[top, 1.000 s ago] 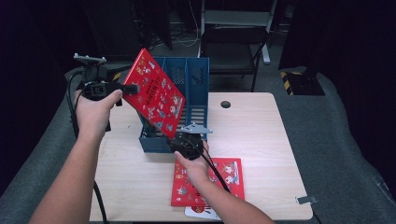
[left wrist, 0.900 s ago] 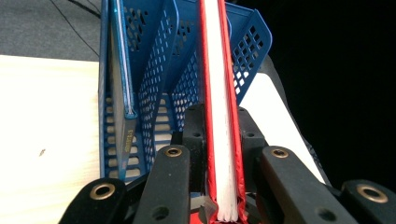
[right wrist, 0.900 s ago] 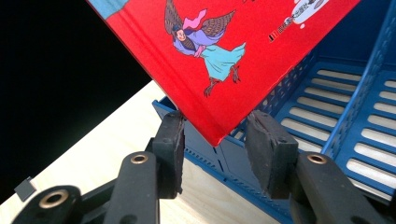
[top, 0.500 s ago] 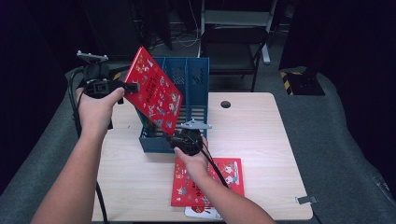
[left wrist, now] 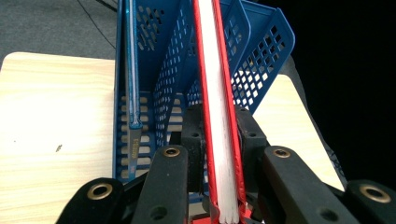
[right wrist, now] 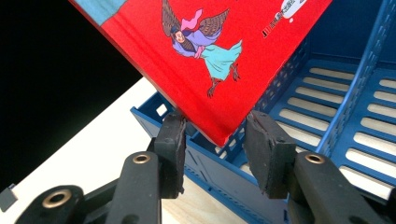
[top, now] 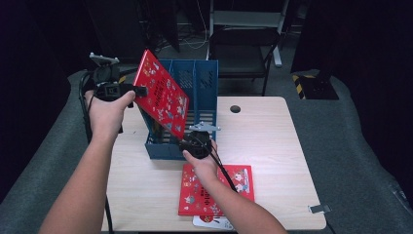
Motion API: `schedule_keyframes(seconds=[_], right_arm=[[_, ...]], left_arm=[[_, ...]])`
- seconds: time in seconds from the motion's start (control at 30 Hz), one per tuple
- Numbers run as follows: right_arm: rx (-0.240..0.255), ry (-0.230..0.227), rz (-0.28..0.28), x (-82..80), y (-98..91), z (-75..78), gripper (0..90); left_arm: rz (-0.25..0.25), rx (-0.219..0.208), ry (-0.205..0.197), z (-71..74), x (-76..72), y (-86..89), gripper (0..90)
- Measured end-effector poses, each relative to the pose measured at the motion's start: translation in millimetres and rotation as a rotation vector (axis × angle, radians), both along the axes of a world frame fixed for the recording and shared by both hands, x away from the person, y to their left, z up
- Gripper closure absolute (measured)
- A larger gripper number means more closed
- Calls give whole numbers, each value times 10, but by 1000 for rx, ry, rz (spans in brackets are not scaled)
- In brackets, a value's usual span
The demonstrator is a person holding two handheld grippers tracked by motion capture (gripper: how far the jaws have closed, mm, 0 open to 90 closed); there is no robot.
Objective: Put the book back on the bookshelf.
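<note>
Left gripper (top: 139, 90): clamped on the upper edge of the red book (top: 162, 99); the left gripper view shows both pads pressed flat on its covers, the white page block running up between them

Right gripper (top: 181, 138): jaws apart, standing either side of the book's lowest corner at the rack's front edge; in the right gripper view the corner (right wrist: 219, 135) hangs in the gap, the left pad seems to brush the cover, the right pad stands clear, so this reads as guiding, not gripping

Red book: in the air, tilted, top corner high at the left, low corner dipping over the front left of the blue file rack (top: 207, 83); not yet down inside a slot

Blue file rack: upright on the wooden table (top: 272, 131), three open-fronted compartments; a thin blue volume (left wrist: 132, 70) already stands in one of them

Second red book (top: 236, 183): flat on the table near the person's side, under the right forearm, another white-edged item peeking out beneath it

Done so far: one book lifted and brought to the rack mouth

Left to do: straighten the book, slide it down into a compartment, let go; the flat ones likely follow

Progress: I'd judge roughly midway through this book's filing
</note>
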State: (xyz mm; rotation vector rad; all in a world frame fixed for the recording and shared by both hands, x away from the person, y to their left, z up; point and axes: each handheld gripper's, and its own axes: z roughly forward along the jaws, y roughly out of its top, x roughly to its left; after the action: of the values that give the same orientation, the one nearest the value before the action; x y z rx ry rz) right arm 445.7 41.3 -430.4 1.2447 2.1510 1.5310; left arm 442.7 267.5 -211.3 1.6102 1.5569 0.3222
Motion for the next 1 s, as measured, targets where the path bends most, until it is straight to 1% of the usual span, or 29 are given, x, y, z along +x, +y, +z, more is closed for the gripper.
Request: schedule_keyframes(seconds=[0.03, 0.07, 0.1, 0.17, 0.23, 0.3, 0.33, 0.37, 0.4, 0.5, 0.53, 0.57, 0.6, 0.67, 0.7, 0.73, 0.77, 0.8, 0.9, 0.93, 0.97, 1.0], right_arm=[[-6, 2, -1, 10, -4, -4, 588], [-3, 10, -9, 16, -2, -9, 589], [-10, 10, -8, 26, -7, -14, 589], [-7, 18, -12, 41, -6, -24, 588], [-18, 7, 7, 63, -12, -38, 587], [-9, 17, 12, 61, 5, -38, 586], [-26, 10, 13, 71, 1, -45, 586], [-29, 12, 16, 79, 1, -45, 586], [-30, 17, 11, 85, 4, -45, 586], [-42, 16, 11, 109, 5, -46, 586], [-36, 22, 10, 111, 11, -46, 586], [-48, 16, 11, 120, 10, -51, 586], [-47, 26, 6, 116, 14, -51, 586], [-46, 31, 4, 124, 21, -56, 586], [-53, 27, 6, 135, 22, -63, 585], [-45, 30, 8, 140, 26, -69, 586], [-59, 30, 6, 146, 23, -77, 585], [-57, 39, 6, 149, 26, -81, 585], [-68, 37, 0, 169, 29, -107, 584], [-64, 42, -4, 169, 32, -109, 584], [-76, 34, -4, 182, 30, -119, 584], [-76, 37, -3, 184, 33, -124, 583]], left_arm=[[-5, 8, -1, -7, 11, -1, 777], [7, 3, 0, -16, 18, -18, 777], [4, 5, 8, -19, 22, -22, 777], [1, 13, 9, -23, 35, -36, 776], [-2, 24, 5, -23, 41, -46, 776], [-2, 29, 5, -25, 46, -52, 777], [-2, 29, 6, -27, 49, -57, 777], [-5, 33, 6, -29, 53, -58, 776], [3, 29, 11, -30, 55, -71, 776], [2, 33, 11, -37, 67, -78, 776], [3, 32, 10, -41, 70, -80, 776], [4, 35, 10, -44, 74, -84, 776], [4, 37, 12, -46, 77, -86, 777], [5, 38, 15, -54, 84, -96, 777], [3, 42, 14, -61, 92, -99, 777], [3, 43, 15, -67, 97, -106, 777], [3, 46, 16, -76, 107, -113, 778], [-1, 48, 25, -78, 110, -116, 778], [-1, 54, 27, -96, 138, -140, 779], [-4, 55, 35, -92, 142, -147, 780], [1, 52, 33, -100, 148, -159, 780], [0, 57, 37, -100, 152, -164, 780]])
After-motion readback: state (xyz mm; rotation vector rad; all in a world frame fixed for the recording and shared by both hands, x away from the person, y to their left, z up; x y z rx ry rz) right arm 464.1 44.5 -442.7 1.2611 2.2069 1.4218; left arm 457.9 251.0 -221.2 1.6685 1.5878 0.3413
